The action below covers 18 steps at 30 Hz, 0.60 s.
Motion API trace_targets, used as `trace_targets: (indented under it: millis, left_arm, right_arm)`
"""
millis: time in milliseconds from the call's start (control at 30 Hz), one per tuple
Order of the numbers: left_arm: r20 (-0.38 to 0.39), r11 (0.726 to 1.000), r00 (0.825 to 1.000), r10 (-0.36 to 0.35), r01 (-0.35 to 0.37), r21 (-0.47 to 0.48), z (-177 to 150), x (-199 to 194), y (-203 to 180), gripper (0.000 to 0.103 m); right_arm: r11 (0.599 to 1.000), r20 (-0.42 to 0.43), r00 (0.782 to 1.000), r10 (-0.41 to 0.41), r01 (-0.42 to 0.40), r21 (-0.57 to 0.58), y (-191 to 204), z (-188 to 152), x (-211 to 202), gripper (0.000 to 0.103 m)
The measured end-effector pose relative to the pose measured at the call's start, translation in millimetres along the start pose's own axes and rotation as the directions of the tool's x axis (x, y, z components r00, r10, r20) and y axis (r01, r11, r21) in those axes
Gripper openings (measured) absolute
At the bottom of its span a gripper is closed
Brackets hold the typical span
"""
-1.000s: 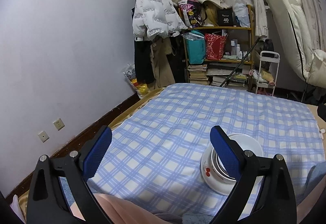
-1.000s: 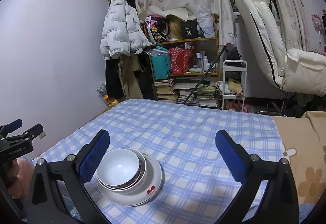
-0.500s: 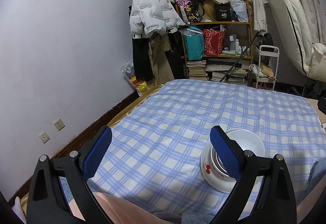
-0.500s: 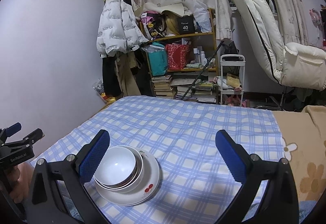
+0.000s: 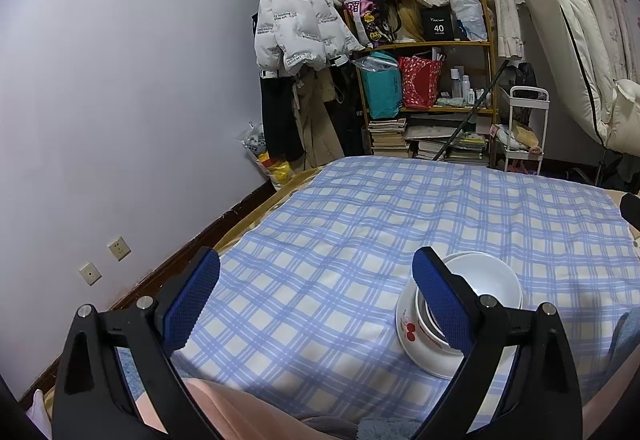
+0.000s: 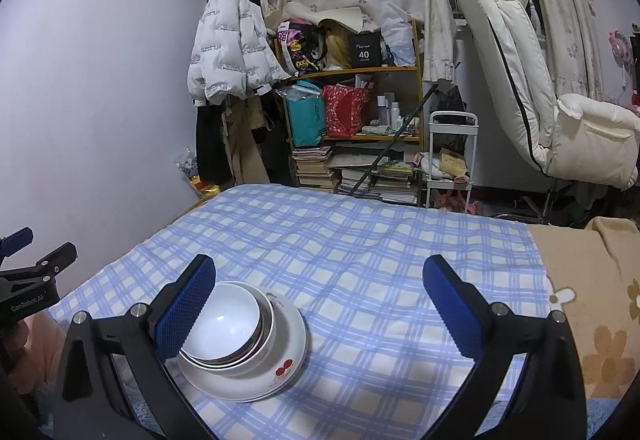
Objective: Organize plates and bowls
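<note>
Checked cloth [image 6: 360, 240]; both claws wide, empty.

I note a white bowl [image 6: 228, 324] on a white plate [image 6: 280, 368] with red cherry print; blue-and-white checked cloth [image 6: 360, 248] beneath the plate; blue gripper pads [image 6: 184, 308].

We see the left hand-held gripper's [image 5: 316, 286] right finger hide the near side of the stacked bowls [image 5: 486, 280], and the plate's [image 5: 408, 332] near rim behind its frame.
</note>
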<state>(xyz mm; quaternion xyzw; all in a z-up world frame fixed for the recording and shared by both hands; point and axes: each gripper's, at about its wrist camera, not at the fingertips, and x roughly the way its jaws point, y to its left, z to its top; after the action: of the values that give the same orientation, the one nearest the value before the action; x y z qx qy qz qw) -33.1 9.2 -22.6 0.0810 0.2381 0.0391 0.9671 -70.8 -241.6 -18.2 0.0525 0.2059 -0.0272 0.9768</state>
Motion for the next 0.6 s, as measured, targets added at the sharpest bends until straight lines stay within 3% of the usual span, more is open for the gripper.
trace_targets:
  millis: [600]
  left_arm:
    - [0.001,1.0,1.0,-0.002,0.002,0.005,0.6,-0.2,-0.2,0.096]
  right_arm:
    - [1.0,-0.001,1.0,0.003,-0.003,-0.002,-0.5,0.9,-0.3,0.103]
